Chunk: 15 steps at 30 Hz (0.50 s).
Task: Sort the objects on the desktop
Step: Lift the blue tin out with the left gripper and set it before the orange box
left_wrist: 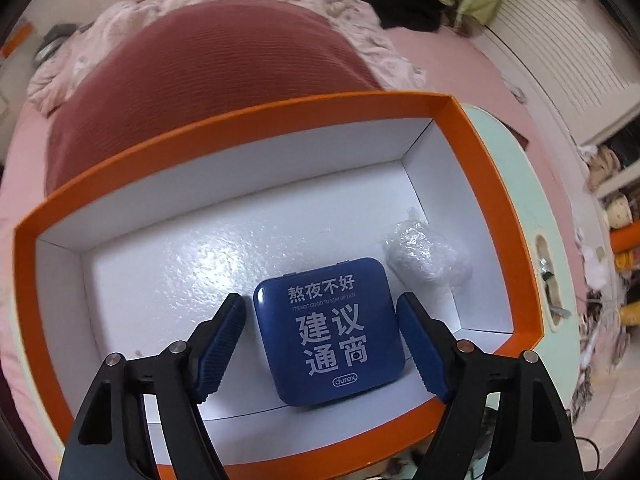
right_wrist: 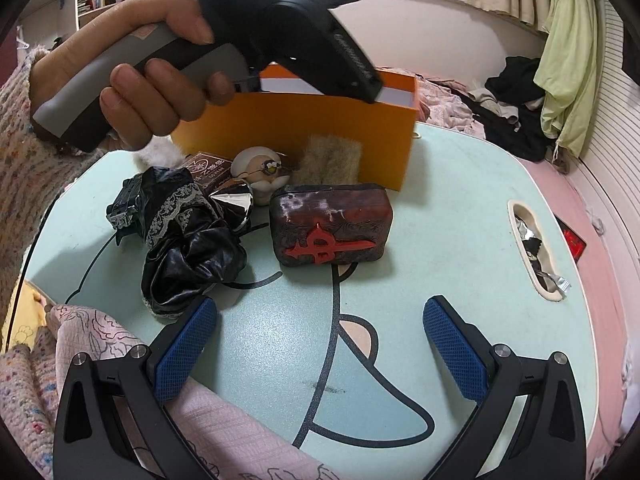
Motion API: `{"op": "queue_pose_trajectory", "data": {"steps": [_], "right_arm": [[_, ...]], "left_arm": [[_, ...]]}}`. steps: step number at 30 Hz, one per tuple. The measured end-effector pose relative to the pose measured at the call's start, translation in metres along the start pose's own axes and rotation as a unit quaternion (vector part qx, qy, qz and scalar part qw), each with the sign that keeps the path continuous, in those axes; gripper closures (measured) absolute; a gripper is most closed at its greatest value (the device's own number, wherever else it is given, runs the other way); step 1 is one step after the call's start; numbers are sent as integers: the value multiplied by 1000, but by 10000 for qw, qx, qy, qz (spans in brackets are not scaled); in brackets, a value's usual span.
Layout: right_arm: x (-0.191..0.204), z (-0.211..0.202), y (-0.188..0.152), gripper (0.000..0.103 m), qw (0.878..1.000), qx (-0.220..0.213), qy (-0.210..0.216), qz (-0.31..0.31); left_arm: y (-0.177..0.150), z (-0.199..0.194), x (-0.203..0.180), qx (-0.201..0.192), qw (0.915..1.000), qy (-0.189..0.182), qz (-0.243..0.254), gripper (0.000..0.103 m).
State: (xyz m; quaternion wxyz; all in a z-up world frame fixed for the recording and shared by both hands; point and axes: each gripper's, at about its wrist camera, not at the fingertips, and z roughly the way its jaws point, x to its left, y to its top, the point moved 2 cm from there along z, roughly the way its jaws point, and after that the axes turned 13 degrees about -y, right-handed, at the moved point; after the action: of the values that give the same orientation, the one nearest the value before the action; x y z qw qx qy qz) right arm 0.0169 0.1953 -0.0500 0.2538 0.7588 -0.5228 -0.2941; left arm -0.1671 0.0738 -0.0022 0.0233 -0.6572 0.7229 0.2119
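In the left wrist view, my left gripper (left_wrist: 322, 306) hangs over the orange box (left_wrist: 248, 118), open, with a finger on each side of a blue tin (left_wrist: 328, 332) that lies on the box's white floor; small gaps show on both sides. A clear plastic-wrapped bundle (left_wrist: 426, 254) lies to the tin's right. In the right wrist view, my right gripper (right_wrist: 320, 312) is open and empty over the mint table (right_wrist: 440, 208). Ahead lie a dark red case (right_wrist: 330, 226), a black lace cloth (right_wrist: 188, 236), a bearded figurine (right_wrist: 260, 170), a fur piece (right_wrist: 330, 158) and a brown box (right_wrist: 208, 168).
The orange box (right_wrist: 304, 136) stands at the table's far side, with the hand-held left gripper body (right_wrist: 304, 28) above it. A slot (right_wrist: 534, 248) in the table's right side holds foil scraps. Clothes (right_wrist: 520, 112) lie on the pink bed beyond. A pink cloth (right_wrist: 120, 340) covers the near left.
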Motion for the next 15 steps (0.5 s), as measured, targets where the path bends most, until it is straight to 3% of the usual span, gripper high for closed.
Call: {"op": "queue_pose_trajectory", "data": {"steps": [4, 11, 15], "right_arm": [[0, 0, 0, 0, 10000, -1, 1, 1], [0, 1, -1, 0, 10000, 2, 6, 4], [1, 0, -1, 0, 10000, -8, -2, -5]], "left_arm": [[3, -10, 14, -57, 9997, 242, -34, 33], [3, -5, 28, -84, 9993, -133, -345, 31], [3, -3, 22, 4, 9996, -107, -266, 25]]}}
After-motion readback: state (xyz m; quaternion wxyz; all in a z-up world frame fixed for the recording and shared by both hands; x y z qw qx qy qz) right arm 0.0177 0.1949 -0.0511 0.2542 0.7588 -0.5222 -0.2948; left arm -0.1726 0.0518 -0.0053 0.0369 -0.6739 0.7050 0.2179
